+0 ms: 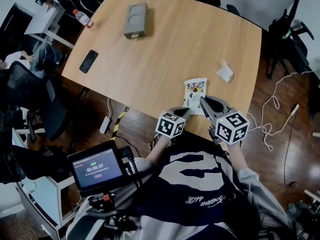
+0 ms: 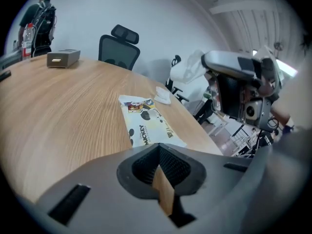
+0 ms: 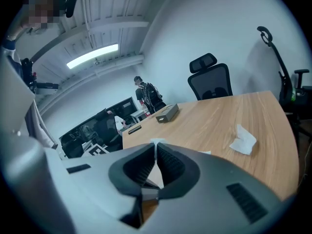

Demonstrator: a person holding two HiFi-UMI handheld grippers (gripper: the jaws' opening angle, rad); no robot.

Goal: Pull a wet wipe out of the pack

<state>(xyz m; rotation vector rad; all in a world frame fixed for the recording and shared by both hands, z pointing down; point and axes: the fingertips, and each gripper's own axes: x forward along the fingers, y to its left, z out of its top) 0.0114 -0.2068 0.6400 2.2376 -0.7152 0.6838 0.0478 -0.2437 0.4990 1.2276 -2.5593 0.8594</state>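
The wet wipe pack [image 1: 194, 89], white with cartoon print, lies flat near the table's front edge; the left gripper view shows the pack [image 2: 146, 121] just ahead of that gripper's jaws. My left gripper [image 1: 185, 112] sits at the pack's near left corner, shut [image 2: 158, 147], with nothing seen between its pads. My right gripper [image 1: 202, 99] hangs over the pack's near right part. Its jaws are shut [image 3: 156, 144] and a small white edge of a wipe shows at their tips. The rest of that wipe is hidden by the jaws.
A crumpled used wipe [image 1: 225, 72] lies on the wooden table [image 1: 165, 49] beyond the pack. Farther back are a grey box [image 1: 135, 20], a black phone [image 1: 88, 61] and a bottle [image 1: 82, 18]. Office chairs [image 3: 209, 79] ring the table. A screen device [image 1: 96, 168] hangs at my chest.
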